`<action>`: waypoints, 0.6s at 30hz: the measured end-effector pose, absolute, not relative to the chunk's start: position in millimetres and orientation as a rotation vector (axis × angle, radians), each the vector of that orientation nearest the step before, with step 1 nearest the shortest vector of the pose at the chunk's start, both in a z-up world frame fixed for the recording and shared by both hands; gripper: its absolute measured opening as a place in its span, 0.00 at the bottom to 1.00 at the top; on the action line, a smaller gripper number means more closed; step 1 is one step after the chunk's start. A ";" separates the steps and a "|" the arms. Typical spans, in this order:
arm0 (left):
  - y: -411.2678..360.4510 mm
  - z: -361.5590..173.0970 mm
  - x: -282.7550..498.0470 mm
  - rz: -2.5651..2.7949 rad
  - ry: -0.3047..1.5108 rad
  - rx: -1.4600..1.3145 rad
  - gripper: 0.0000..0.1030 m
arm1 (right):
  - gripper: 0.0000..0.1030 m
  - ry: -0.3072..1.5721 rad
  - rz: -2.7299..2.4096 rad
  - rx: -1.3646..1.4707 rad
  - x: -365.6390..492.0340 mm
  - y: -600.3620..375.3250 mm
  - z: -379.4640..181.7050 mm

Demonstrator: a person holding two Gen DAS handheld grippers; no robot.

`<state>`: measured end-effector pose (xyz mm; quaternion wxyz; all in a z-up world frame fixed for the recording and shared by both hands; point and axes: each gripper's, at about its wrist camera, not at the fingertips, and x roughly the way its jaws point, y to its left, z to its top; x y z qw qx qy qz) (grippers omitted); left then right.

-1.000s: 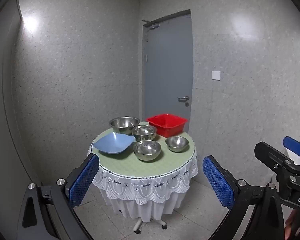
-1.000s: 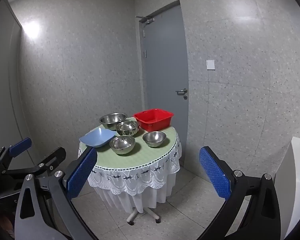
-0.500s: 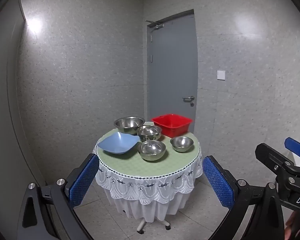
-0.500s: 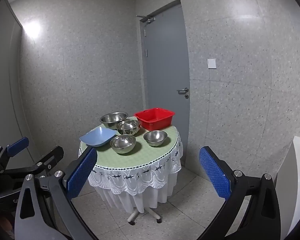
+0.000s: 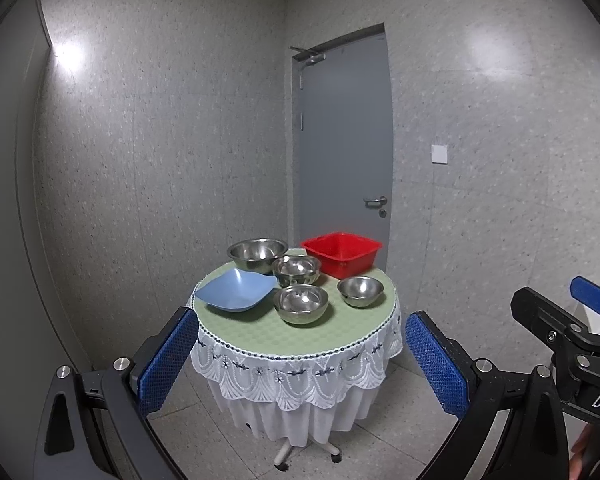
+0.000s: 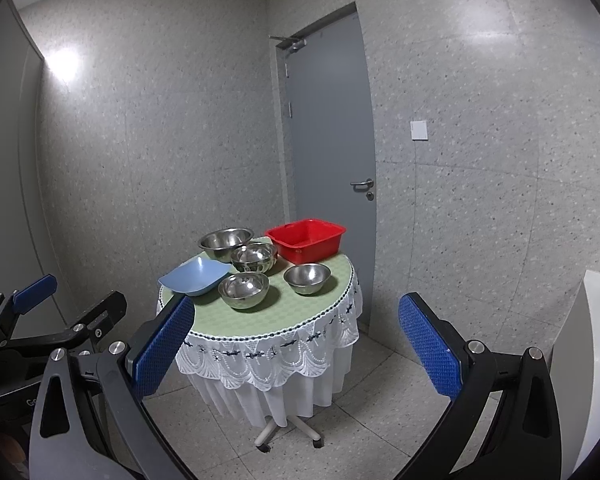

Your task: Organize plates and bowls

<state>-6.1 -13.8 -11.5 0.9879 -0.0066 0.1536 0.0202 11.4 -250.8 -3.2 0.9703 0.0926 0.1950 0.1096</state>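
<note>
Left wrist view: the left gripper (image 5: 300,364) is hanging with jaws spread wide, empty, well short of the round green-topped table (image 5: 260,334). Four round steel bowls (image 5: 301,303) and a square blue plastic bowl (image 5: 237,290) are sitting there beside a red plastic tub (image 5: 342,251).

Right wrist view: the right gripper (image 6: 298,346) is likewise standing spread and empty, facing the table (image 6: 300,310).

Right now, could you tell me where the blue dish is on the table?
In both wrist views the blue dish sits at the table's left edge, just left of the nearest steel bowl and in front of the largest bowl.
</note>
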 end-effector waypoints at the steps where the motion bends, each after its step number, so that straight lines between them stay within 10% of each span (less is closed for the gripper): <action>1: -13.3 -11.4 -6.9 0.041 0.306 -0.014 0.99 | 1.00 0.391 0.222 0.188 10.8 -250.7 -2.5; 18: -18.1 -18.9 -10.7 0.044 0.290 -0.011 0.99 | 1.00 0.374 0.213 0.183 3.0 -248.3 -4.4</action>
